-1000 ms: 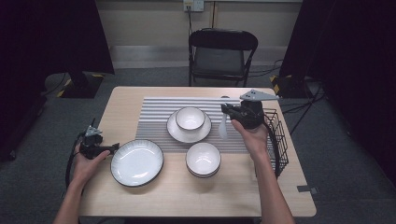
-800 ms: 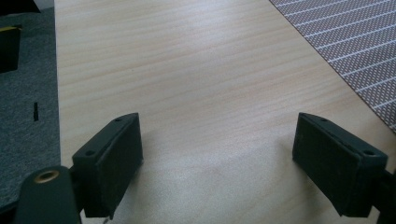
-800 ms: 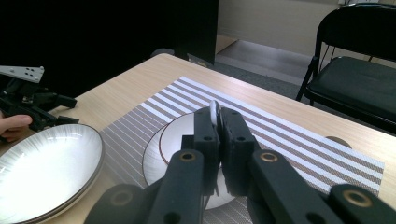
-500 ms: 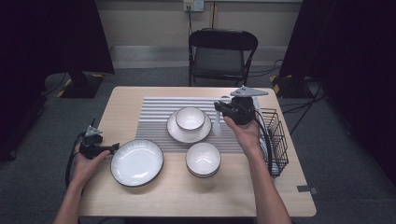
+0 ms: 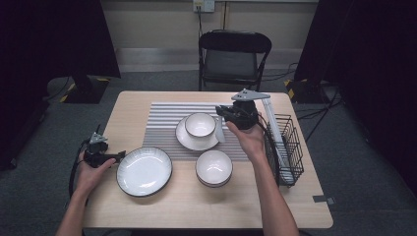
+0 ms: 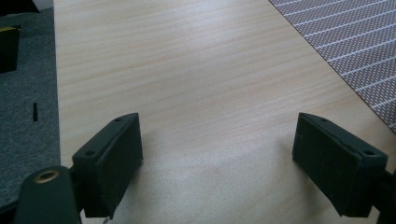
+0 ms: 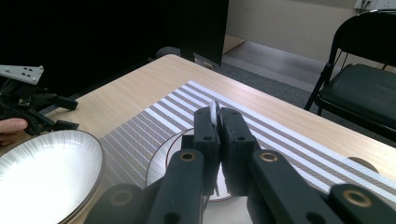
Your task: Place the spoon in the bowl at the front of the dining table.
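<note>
**White spoon clamped in the right claw above the striped mat**

Pale wood forms the tabletop [image 5: 147, 206], on which a grey-and-white striped mat [image 5: 157, 123] lies toward the far side. Right claw [image 7: 217, 122]: both black jaws are pressed together on a thin white spoon [image 7: 214, 112], whose rounded end rises just above the pads; in the high view the right claw [image 5: 222, 112] is held over the mat's right part, and the spoon [image 5: 220, 133] hangs down from it beside a saucer [image 5: 189, 142]. That saucer carries a small white bowl [image 5: 200, 124]. A second white bowl [image 5: 214, 167] stands nearer the person, just off the mat's near edge, and a wide ribbed white plate [image 5: 144, 171] sits to its left. Left claw [image 5: 119, 155]: it rests low at the tabletop's left edge, its tips just beside the plate's rim; in the left gripper view the left claw [image 6: 217, 154] has its jaws spread wide with bare wood between them. A black wire basket [image 5: 290, 147] stands along the tabletop's right edge, and a dark folding chair [image 5: 235, 54] stands beyond the far side
</note>
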The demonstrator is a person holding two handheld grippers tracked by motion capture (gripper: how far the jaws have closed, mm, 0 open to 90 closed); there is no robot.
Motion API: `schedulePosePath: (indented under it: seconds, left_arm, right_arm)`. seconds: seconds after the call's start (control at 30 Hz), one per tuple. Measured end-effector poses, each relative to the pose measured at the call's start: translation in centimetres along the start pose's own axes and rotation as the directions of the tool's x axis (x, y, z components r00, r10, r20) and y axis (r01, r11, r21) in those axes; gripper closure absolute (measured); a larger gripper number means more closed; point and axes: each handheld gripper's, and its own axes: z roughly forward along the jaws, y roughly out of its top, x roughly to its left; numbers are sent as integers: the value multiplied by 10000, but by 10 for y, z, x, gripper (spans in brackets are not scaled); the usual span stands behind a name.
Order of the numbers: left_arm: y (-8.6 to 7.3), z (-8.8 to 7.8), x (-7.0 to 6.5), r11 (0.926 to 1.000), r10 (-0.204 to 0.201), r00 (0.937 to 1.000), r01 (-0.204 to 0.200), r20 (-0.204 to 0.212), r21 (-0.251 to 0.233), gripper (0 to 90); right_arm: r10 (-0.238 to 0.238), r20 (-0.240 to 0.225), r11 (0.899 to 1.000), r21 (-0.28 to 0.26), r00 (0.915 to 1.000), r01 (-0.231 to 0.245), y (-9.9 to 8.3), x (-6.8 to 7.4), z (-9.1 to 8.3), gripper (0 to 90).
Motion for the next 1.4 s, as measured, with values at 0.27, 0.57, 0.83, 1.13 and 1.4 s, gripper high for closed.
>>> schedulePosePath:
  seconds: [0.27,0.57,0.83,1.13,1.4]
  left_arm:
    - [0,0,0,10000,2,10000,-2,2,-8,156]
    - [0,0,0,10000,8,10000,-8,5,-9,155]
    - [0,0,0,10000,10,10000,-10,7,-8,155]
    - [0,0,0,10000,7,10000,-7,5,-10,155]
    - [0,0,0,10000,5,10000,-5,12,-9,155]
  right_arm:
    - [-171,-133,9997,-172,9998,169,1,3,12,865]
    - [-181,-80,9998,34,9998,182,3,2,28,865]
    - [-117,-156,9999,-38,9998,116,7,4,45,865]
    - [105,-63,9997,208,9999,-104,5,-4,64,864]
    - [193,-74,9998,67,9998,-193,8,-6,73,864]
